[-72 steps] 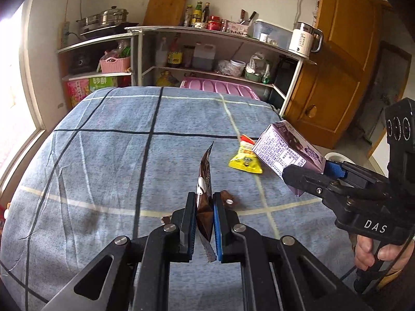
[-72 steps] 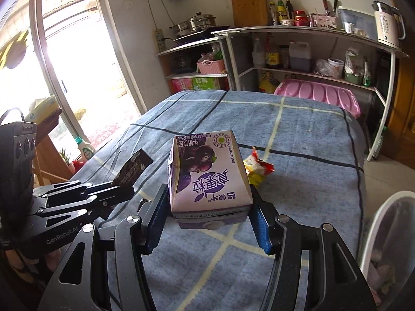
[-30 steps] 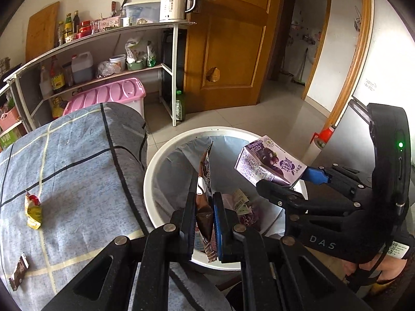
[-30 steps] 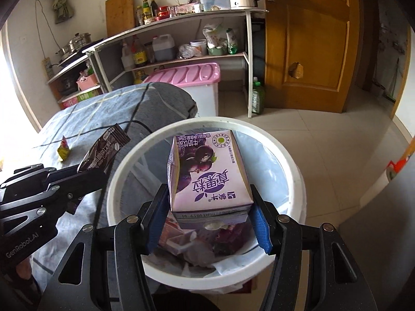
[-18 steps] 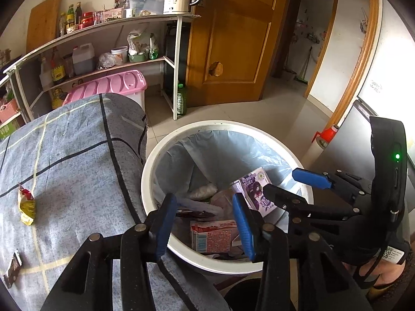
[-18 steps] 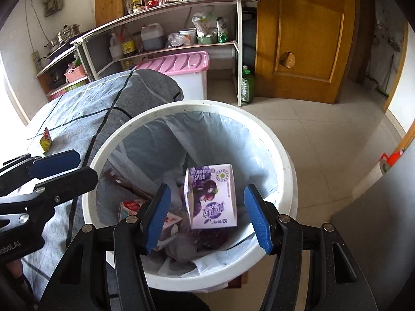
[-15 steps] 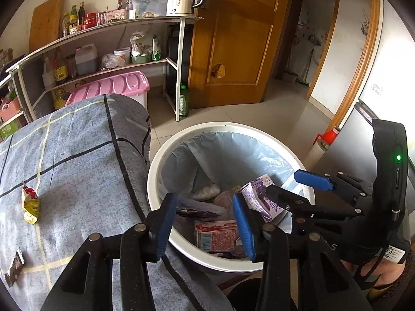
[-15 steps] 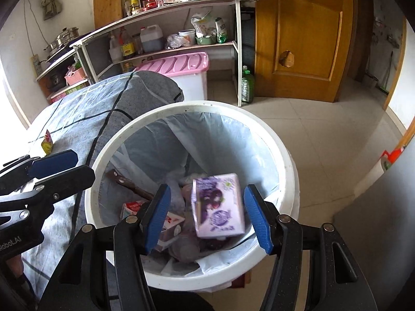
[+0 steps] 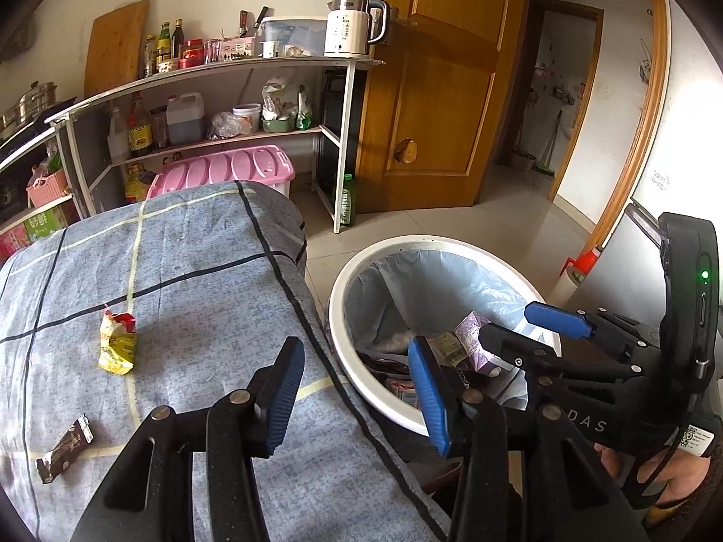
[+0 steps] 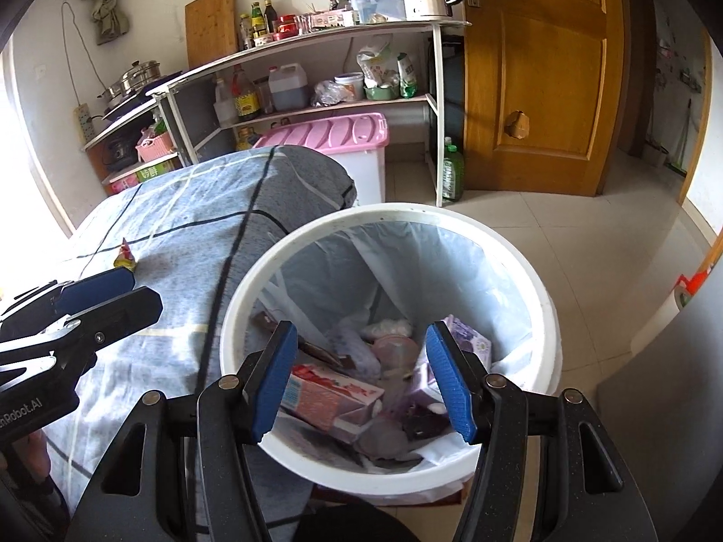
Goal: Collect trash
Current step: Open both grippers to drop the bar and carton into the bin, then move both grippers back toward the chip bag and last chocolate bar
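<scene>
Trash left: 2 wrappers lying on the bench [image 9: 190,271], well apart from the bin [image 10: 537,298].
Both are looking light, thin and crinkly; pinching yellow wrapper [image 9: 116,344] and brown wrapper [image 9: 65,448] at raised edges seems wise. Left claw [image 9: 357,393] and right claw [image 10: 363,384] are gaping apart, carrying nothing.

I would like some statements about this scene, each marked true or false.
1. Both tongs, left tongs and right tongs, are open and hold nothing. True.
2. The purple carton lies on the blue cloth. False: it lies inside the white bin.
3. A yellow snack packet lies on the cloth. True.
4. The bin has no liner. False: a pale bag lines it.
5. A brown wrapper lies on the cloth. True.
</scene>
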Available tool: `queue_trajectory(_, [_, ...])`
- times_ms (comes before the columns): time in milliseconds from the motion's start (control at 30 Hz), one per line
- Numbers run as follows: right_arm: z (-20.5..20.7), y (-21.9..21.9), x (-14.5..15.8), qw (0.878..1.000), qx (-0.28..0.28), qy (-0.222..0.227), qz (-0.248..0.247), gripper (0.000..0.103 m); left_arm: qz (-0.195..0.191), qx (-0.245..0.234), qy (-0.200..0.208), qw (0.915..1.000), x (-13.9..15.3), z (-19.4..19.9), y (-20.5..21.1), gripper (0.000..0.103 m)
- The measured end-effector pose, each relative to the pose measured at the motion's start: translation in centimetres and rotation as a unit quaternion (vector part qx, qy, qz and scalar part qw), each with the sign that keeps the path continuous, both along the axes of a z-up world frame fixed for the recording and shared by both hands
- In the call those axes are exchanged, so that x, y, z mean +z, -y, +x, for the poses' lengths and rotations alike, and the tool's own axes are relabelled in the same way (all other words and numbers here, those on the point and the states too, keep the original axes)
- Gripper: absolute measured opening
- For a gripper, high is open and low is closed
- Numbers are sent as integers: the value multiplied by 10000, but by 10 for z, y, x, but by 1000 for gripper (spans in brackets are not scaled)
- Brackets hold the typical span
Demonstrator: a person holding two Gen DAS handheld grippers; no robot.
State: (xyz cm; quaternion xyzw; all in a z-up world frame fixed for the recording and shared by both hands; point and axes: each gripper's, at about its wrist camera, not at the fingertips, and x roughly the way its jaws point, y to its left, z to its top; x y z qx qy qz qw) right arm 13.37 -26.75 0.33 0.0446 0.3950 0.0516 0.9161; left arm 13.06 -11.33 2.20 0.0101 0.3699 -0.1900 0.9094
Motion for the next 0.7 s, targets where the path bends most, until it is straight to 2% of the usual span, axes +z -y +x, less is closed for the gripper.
queue_trajectory(500, [-5, -61, 12, 9989, 426, 145, 150, 60, -159, 595, 100, 9980, 6, -16, -76, 48])
queue_trajectory(700, [-2, -91, 13, 9974, 640, 183, 267, 60, -77, 926, 172, 9955, 4, -23, -117, 48])
